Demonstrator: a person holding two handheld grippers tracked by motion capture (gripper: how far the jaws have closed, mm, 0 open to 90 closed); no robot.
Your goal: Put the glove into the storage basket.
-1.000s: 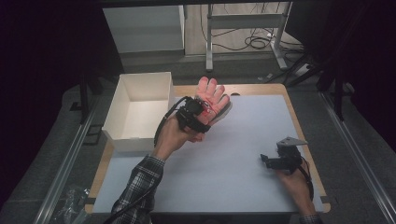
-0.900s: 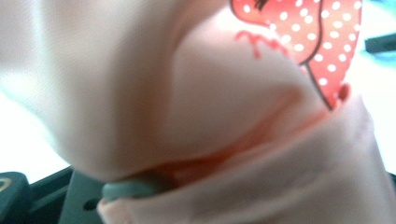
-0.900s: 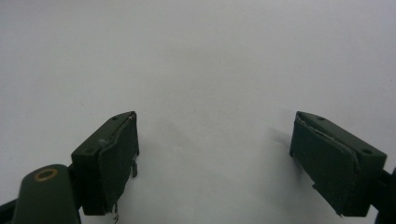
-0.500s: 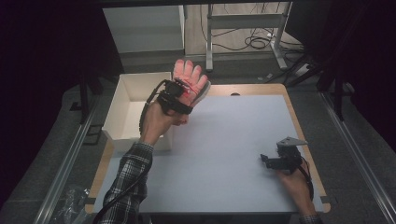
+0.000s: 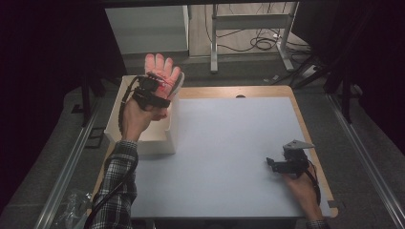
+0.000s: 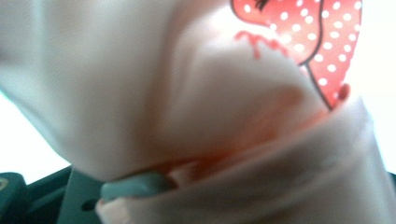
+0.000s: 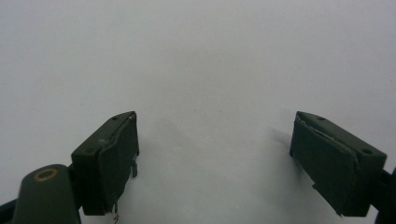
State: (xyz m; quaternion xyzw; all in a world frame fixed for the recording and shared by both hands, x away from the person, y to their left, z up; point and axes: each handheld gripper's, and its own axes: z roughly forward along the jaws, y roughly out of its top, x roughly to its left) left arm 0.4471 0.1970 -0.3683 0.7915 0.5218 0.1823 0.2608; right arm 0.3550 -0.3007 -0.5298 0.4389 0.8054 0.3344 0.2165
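The left tongs [image 5: 154, 90] are clamped on a pale pink glove [image 5: 165, 76] printed with a red, white-dotted patch, holding it up in the air above the open white box [image 5: 143, 136] that stands at the left edge of the tabletop [image 5: 229, 157]. In the high view the glove's fingers point upward and away from the person, spread like a hand, with the cuff end gathered in the grip. In the left gripper view the glove's fabric [image 6: 196, 112] bunches in soft folds close to the camera, the red dotted print showing at the upper right and a grey-green pad edge pressing into the cloth at the bottom. The right tongs [image 5: 282, 166] rest low on the tabletop near its right front corner, well apart from the glove and box. Their jaws stand wide apart over the bare pale surface [image 7: 210, 70], with nothing between them.
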